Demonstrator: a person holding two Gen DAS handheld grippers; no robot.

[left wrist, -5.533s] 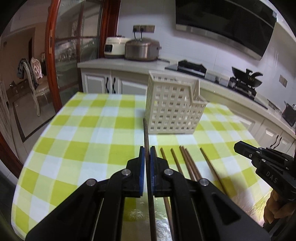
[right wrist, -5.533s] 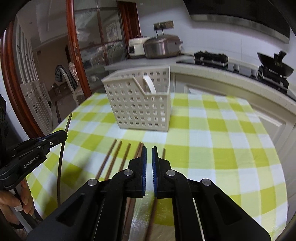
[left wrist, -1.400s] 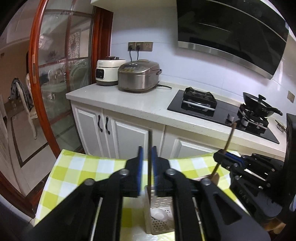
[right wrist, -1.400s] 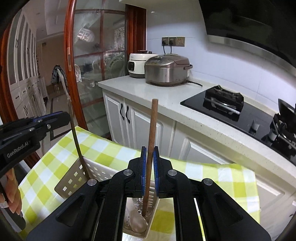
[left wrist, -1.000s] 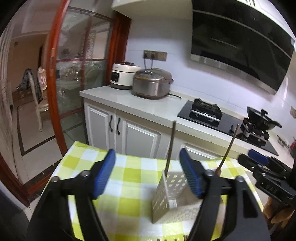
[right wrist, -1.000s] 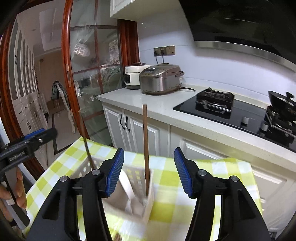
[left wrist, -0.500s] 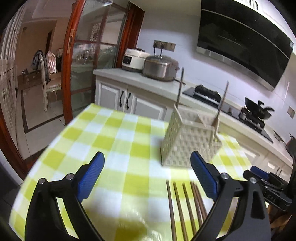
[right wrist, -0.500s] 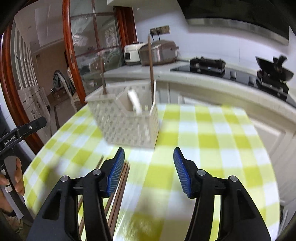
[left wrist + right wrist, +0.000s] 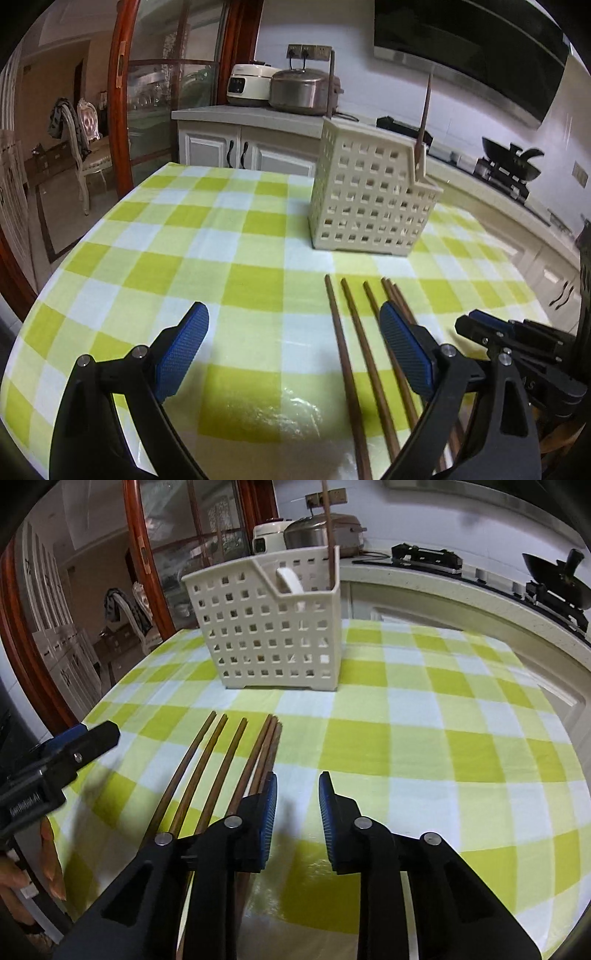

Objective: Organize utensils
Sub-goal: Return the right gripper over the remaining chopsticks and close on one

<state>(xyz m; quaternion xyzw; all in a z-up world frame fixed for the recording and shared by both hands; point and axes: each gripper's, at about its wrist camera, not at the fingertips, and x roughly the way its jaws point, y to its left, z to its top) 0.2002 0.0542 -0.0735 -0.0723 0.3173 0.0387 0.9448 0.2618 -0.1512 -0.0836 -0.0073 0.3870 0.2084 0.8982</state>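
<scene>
A cream perforated utensil basket (image 9: 373,199) stands on the checked tablecloth (image 9: 221,258); it also shows in the right wrist view (image 9: 273,627). Two brown chopsticks stand upright in it (image 9: 423,122) (image 9: 330,535), with a white spoon (image 9: 290,581). Several brown chopsticks (image 9: 354,350) lie side by side in front of the basket (image 9: 221,764). My left gripper (image 9: 293,347) is wide open and empty, low over the table just left of the chopsticks. My right gripper (image 9: 295,801) is open and empty, its left finger beside the rightmost chopsticks.
The table's front edge is close below both grippers. A kitchen counter (image 9: 258,114) with two cookers (image 9: 301,90) and a stove (image 9: 428,559) runs behind the table. A glass door (image 9: 155,110) and a chair (image 9: 83,133) are at the left.
Both grippers released their chopsticks into the basket, opened, and dropped back down to the table near the lying chopsticks. The right gripper's jaws have narrowed a little.
</scene>
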